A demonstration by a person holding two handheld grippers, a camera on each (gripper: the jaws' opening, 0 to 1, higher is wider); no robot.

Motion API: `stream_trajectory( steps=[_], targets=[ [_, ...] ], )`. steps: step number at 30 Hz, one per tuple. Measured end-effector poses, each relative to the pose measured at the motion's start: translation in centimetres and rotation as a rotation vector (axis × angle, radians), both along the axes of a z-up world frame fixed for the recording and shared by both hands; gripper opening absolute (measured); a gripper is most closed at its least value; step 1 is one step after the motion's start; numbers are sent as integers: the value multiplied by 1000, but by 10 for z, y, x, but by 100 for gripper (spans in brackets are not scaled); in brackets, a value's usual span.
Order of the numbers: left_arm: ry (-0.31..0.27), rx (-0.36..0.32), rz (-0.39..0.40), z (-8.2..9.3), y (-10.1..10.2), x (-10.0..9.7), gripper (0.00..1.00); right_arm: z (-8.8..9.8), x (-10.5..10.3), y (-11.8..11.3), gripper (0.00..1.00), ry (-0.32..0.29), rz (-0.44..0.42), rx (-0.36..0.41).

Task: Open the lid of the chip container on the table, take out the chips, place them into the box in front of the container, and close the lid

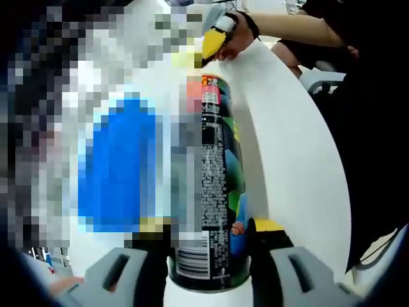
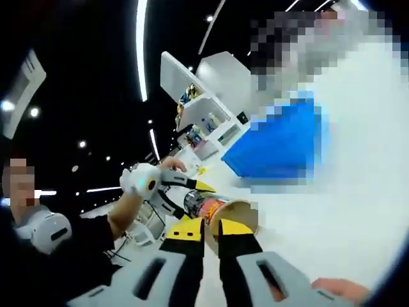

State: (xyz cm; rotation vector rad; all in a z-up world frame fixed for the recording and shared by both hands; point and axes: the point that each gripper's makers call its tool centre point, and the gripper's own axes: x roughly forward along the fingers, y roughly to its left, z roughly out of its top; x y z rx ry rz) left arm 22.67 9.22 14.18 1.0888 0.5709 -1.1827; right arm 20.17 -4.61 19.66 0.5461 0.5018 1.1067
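White table [image 1: 294, 147], chip container [image 1: 217, 185] clamped in left gripper [image 1: 211, 268]

No legible text on chip container [image 1: 217, 192]

The chip container [image 1: 220, 185] lies on its side on the table [image 1: 294, 147], the box [image 1: 118, 166] just beside it, left gripper [image 1: 211, 268] straddling its base.

A large indoor hall, like a showroom or demonstration space: a dark ceiling crossed by long light strips [image 2: 141, 48] and dotted with spotlights, white display shelving [image 2: 201, 109] holding small goods in the far background, and a broad white table [image 1: 300, 147] in the foreground.
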Motion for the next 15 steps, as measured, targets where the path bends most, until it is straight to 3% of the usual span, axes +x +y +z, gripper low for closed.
stream_trajectory(
  steps=[2, 3, 4, 7, 9, 11, 15],
  targets=[
    [-1, -2, 0, 0, 0, 0, 50, -3, -6, 7, 8, -12, 32, -22],
    [0, 0, 1, 0, 0, 0, 50, -10, -5, 6, 7, -35, 21, -78],
    [1, -3, 4, 0, 0, 0, 50, -4, -1, 5, 7, -76, 1, -61],
    [2, -6, 5, 0, 0, 0, 50, -3, -6, 6, 8, -74, 18, -58],
    [1, -7, 4, 0, 0, 0, 50, -7, 1, 1, 13, -166, -13, -125],
    [0, -11, 3, 0, -1, 0, 50, -14, 8, -4, 16, -210, -49, -185],
    [-2, -15, 2, 0, -1, 0, 50, -13, -5, 8, 13, -211, 11, -161]
  ],
)
